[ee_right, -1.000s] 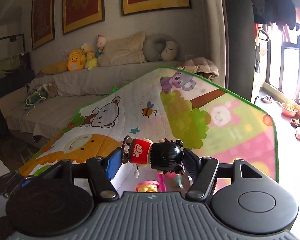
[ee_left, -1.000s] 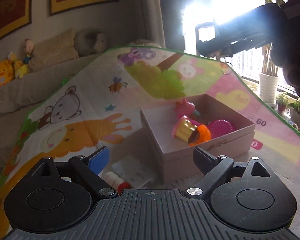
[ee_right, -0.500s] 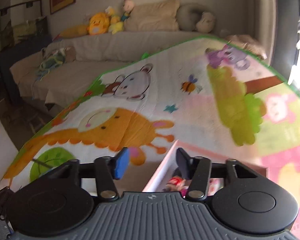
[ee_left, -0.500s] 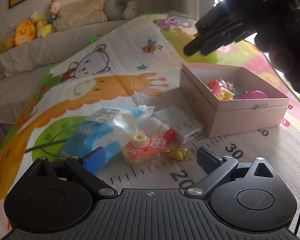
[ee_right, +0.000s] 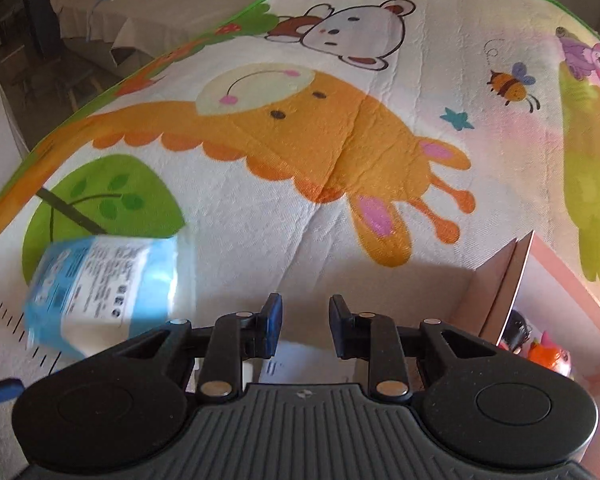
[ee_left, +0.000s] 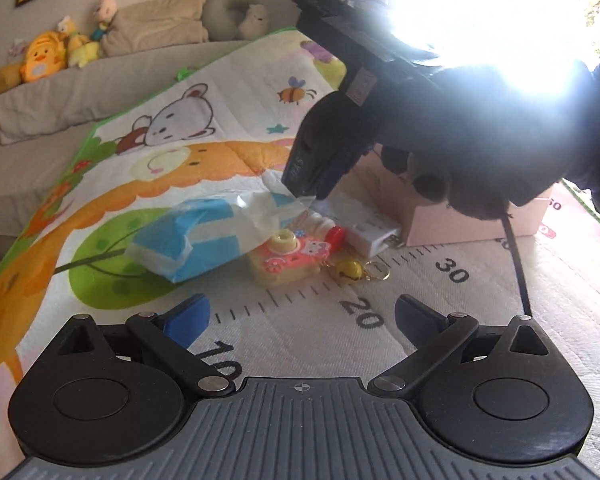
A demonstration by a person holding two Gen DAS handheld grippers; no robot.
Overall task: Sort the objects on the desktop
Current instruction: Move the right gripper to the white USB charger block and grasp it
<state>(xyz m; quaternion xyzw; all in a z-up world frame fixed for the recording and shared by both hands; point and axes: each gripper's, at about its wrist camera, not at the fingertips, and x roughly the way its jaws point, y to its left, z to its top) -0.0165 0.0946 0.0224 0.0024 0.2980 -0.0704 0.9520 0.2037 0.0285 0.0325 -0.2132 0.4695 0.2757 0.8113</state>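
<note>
On the play mat lie a blue and white tissue pack (ee_left: 204,236), a pink toy camera (ee_left: 286,258), a small red-capped bottle (ee_left: 328,230), a white box (ee_left: 370,230) and a yellow bell keychain (ee_left: 350,272). The pink cardboard box (ee_left: 472,220) stands to the right. My left gripper (ee_left: 302,318) is open and empty, low in front of these items. My right gripper (ee_right: 305,322) is open and empty; in the left wrist view its fingertips (ee_left: 306,178) hover just over the tissue pack's end. The tissue pack (ee_right: 100,280) and the pink box (ee_right: 540,292) with toys inside show in the right wrist view.
The cartoon play mat (ee_left: 188,152) has a printed ruler strip (ee_left: 380,304) along the front. A grey sofa (ee_left: 40,100) with plush toys runs behind. Strong window glare fills the upper right of the left wrist view.
My right gripper let go of the black-haired doll into the pink box, then swung left and down over the tissue pack. My left gripper drew back and lower toward the loose items.
</note>
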